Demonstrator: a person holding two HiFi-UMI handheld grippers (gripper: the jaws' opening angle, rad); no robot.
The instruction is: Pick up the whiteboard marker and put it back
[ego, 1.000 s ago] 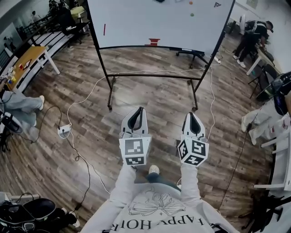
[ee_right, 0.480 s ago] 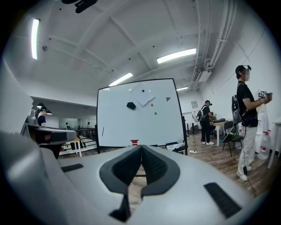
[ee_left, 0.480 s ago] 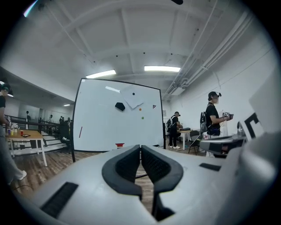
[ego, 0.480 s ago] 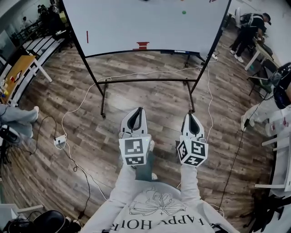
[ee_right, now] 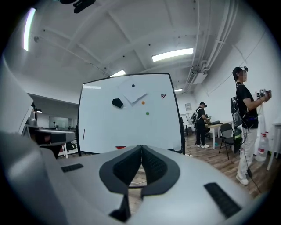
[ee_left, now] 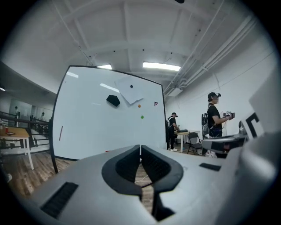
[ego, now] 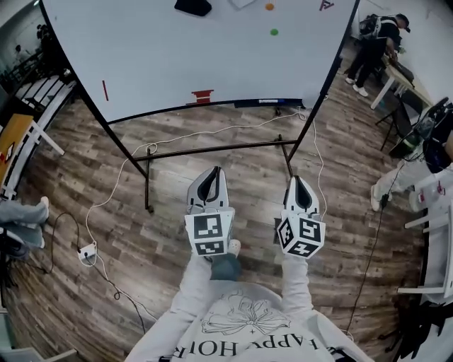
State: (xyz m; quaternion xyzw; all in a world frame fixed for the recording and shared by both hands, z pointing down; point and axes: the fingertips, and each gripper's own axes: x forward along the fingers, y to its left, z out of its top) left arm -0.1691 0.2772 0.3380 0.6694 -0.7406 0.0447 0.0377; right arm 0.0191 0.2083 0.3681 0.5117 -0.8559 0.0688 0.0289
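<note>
1. The left gripper [ego: 215, 174] is held out in front of the person's chest, above the wooden floor [ego: 177, 212]; its jaws are pressed together at the tips with nothing between them; its marker cube faces up toward the head camera.
2. The right gripper [ego: 298, 180] is level with it, beside it and apart from it; its jaws are likewise closed tip to tip and empty.
3. Both grippers point at the whiteboard [ego: 177, 56]; it stands ahead on a black frame, well apart from them.
4. The whiteboard marker [ego: 105, 90], as far as so small a thing can be read, is the slim red stick upright on the board's left part; it is far from both pairs of jaws.
5. A small red block [ego: 202, 95] sits low on the board, just above its lower edge; a dark strip [ego: 258, 103] lies along that edge to the block's right.
6. Near the board's top are a black eraser [ego: 192, 6] and an orange dot [ego: 269, 6]; a green dot [ego: 274, 32] sits just below the orange one.
7. A white cable [ego: 205, 132] trails over the floor under the board; it leads to a power strip [ego: 86, 252] at the left.
8. A person in dark clothes [ego: 373, 39] stands by a bench [ego: 398, 72] at the far right; another bench [ego: 13, 141], orange-topped, shows at the left edge.
</note>
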